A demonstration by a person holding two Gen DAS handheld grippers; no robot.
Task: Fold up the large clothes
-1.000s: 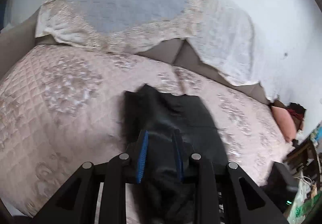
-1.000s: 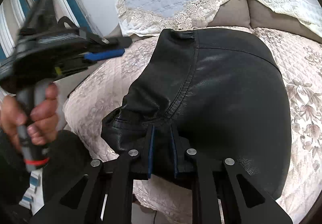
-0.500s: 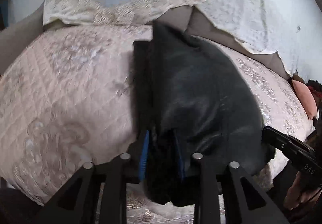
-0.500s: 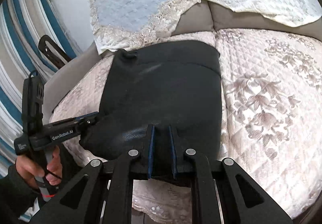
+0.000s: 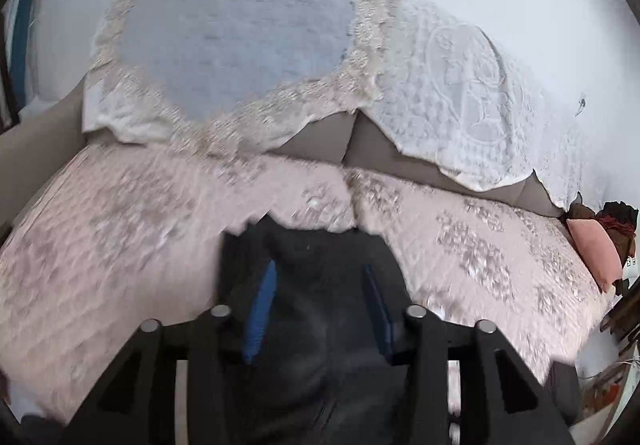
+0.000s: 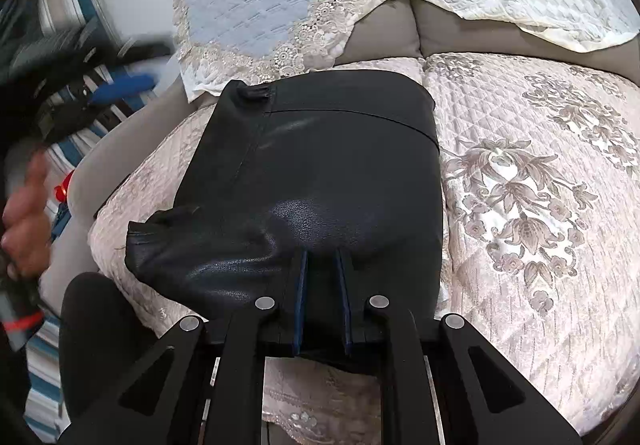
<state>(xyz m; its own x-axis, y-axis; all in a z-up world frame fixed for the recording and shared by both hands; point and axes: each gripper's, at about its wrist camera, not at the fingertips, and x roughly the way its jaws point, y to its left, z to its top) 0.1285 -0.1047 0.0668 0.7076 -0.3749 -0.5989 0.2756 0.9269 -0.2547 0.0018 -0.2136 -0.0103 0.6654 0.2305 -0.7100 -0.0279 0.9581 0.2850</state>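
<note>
Garment: black leather garment (image 6: 320, 173) lies folded on the quilted sofa seat (image 6: 540, 173); long axis runs from the near edge toward the backrest, seamed band end farthest (left corner bunched).
Right tool (image 6: 322, 273): level, pointing at the backrest, pads pinching the garment's near edge.
Left tool (image 5: 318, 285): fingers spread, above the garment (view blurred).

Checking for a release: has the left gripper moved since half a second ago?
Yes. In the right wrist view, the left gripper has left the near-left corner of the black garment and risen level with the lace cover.
</note>
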